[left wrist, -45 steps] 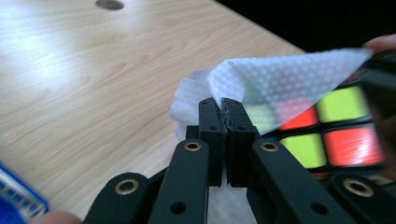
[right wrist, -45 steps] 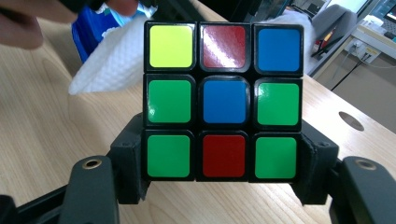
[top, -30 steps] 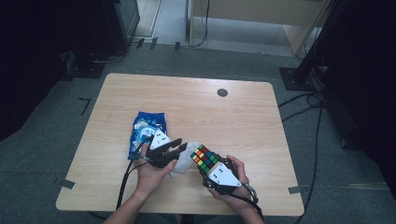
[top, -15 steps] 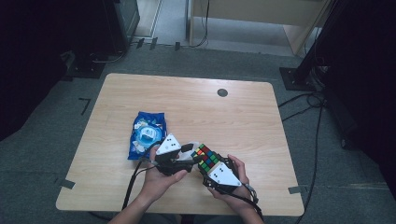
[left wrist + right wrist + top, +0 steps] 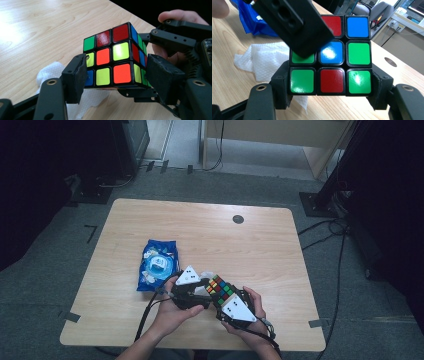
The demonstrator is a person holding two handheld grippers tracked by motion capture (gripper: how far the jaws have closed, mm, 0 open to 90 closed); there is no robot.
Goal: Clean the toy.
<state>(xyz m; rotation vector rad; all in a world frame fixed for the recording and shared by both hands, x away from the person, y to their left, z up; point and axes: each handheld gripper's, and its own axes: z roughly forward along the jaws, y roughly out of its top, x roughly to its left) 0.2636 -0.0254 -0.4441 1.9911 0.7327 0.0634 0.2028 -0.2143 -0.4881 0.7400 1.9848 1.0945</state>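
Two tools work on one puzzle cube (image 5: 220, 288) near the front edge of the desk (image 5: 260, 245). My right tool (image 5: 329, 86) pinches the cube's bottom layer — a pad pressed on each side — and holds it up off the wood. My left tool (image 5: 116, 75) has just been opening; its jaws now stand spread on either side of the cube, the left pad close to a corner, the right one apart from it. White tissue (image 5: 265, 61) lies under and beside the cube, and a blue packet (image 5: 158, 264) rests just beyond my left hand (image 5: 172, 312).
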